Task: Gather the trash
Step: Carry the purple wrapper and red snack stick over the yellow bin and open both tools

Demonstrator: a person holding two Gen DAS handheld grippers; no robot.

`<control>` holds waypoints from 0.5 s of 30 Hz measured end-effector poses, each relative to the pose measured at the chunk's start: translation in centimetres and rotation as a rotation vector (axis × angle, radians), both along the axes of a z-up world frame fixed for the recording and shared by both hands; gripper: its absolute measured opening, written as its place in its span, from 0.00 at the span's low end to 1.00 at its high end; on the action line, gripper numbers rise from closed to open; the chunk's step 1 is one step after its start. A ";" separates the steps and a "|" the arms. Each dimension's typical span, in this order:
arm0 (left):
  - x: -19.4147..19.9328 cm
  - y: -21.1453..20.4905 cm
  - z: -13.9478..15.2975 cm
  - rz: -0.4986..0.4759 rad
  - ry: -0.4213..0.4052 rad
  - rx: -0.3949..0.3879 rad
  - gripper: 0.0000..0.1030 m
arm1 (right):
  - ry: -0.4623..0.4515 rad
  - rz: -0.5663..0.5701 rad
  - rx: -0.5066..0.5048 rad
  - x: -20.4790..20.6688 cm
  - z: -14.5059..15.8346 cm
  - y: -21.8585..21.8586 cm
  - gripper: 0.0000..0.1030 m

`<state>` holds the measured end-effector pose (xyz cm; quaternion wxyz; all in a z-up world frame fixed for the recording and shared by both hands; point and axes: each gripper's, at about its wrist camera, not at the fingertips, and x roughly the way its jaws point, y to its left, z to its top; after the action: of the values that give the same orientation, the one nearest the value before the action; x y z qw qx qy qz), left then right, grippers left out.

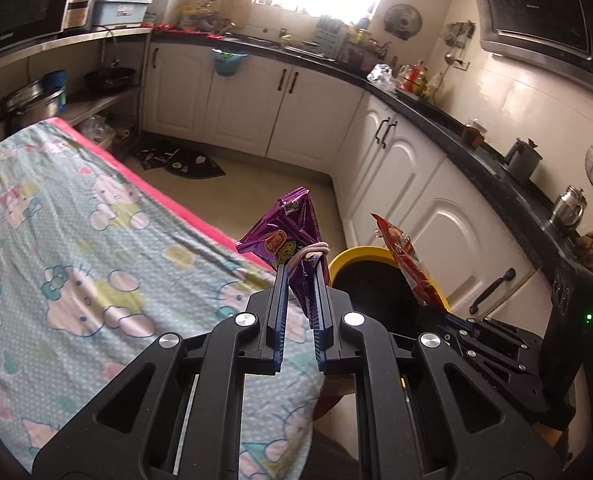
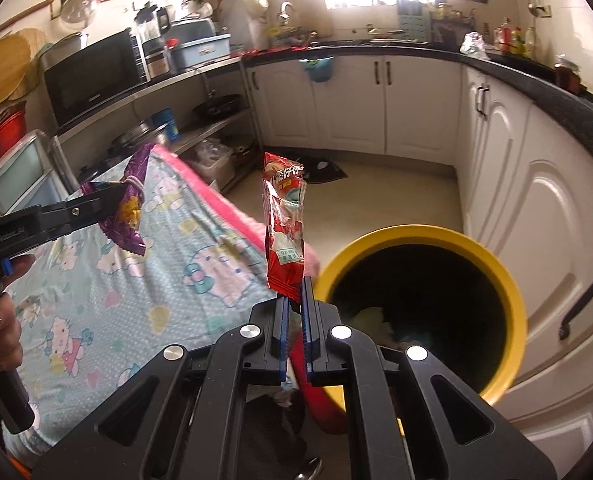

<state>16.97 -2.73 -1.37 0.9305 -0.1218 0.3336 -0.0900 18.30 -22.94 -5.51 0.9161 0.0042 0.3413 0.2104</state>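
Note:
My left gripper (image 1: pixel 301 264) is shut on a purple snack wrapper (image 1: pixel 286 232) and holds it upright over the table's right edge, just left of the bin. My right gripper (image 2: pixel 294 292) is shut on a red snack wrapper (image 2: pixel 284 220), upright, beside the rim of the yellow-rimmed black trash bin (image 2: pixel 496 252). The bin (image 1: pixel 360 254) stands on the floor by the table and holds some trash at its bottom. The red wrapper (image 1: pixel 408 260) shows over the bin in the left wrist view. The left gripper (image 2: pixel 116 192) with the purple wrapper (image 2: pixel 130 208) shows at the left of the right wrist view.
A table with a Hello Kitty cloth (image 1: pixel 76 240) fills the left. White cabinets (image 1: pixel 416 184) under a dark counter run behind and to the right of the bin. A metal shelf with a microwave (image 2: pixel 92 76) and pots stands at the far left. A dark mat (image 1: pixel 188 162) lies on the floor.

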 end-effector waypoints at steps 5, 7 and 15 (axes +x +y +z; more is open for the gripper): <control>0.5 -1.8 0.8 -0.038 -0.022 0.001 0.07 | -0.023 -0.058 0.009 -0.2 0.9 -2.0 0.06; 0.7 -2.7 1.2 -0.054 -0.032 0.002 0.07 | -0.030 -0.078 0.010 -0.3 1.1 -2.6 0.06; 1.9 -7.3 1.8 -0.141 -0.061 0.021 0.07 | -0.042 -0.176 0.020 -0.4 1.3 -6.1 0.06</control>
<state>18.89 -10.03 0.48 0.9328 -0.0854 0.3138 -0.1553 17.95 -29.07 -4.24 0.9379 0.0392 0.3184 0.1323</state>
